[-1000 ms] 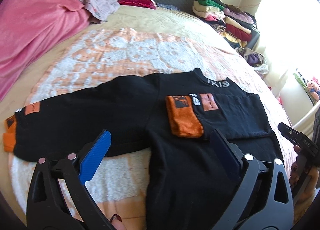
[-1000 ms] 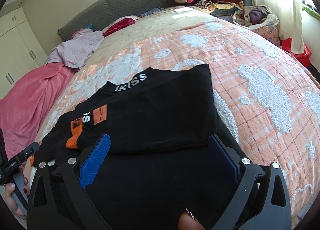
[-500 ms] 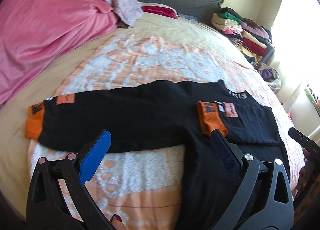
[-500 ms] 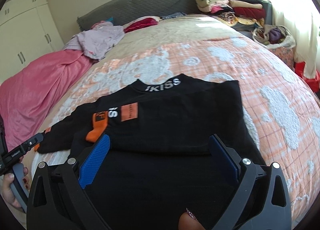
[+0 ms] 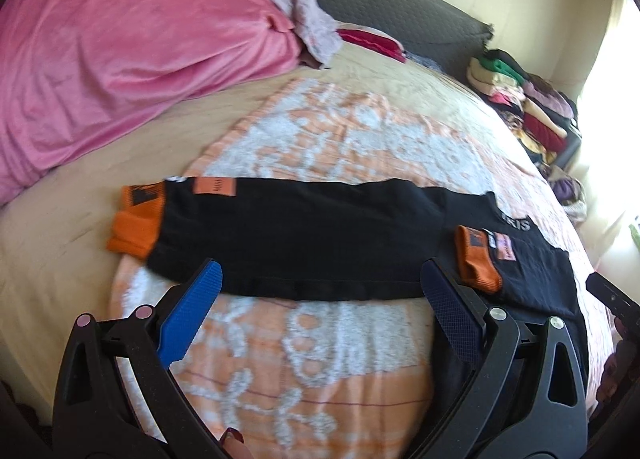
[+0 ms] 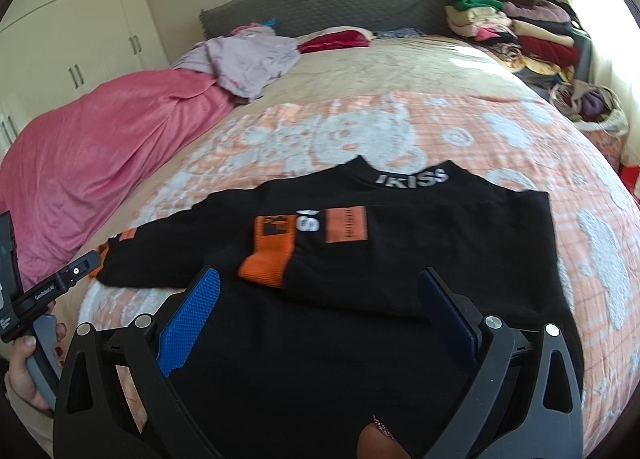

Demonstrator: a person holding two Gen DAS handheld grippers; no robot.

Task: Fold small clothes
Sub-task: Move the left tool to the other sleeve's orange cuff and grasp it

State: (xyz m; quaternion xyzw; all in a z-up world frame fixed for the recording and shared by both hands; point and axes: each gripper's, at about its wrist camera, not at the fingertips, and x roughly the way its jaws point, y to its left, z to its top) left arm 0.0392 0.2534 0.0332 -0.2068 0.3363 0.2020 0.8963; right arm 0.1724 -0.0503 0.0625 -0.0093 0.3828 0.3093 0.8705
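1. The left gripper [image 5: 320, 299] is held low and level, its jaws spread wide, with nothing between the blue fingers [image 5: 192, 315].
2. The right gripper [image 6: 320, 299] is likewise spread wide and grips nothing.
3. In the right wrist view, a hand [image 6: 28, 375] at the lower left edge wraps the left gripper's grey handle, nails painted dark red.
4. A fingertip [image 6: 378, 439] shows at the bottom edge beneath the right gripper.
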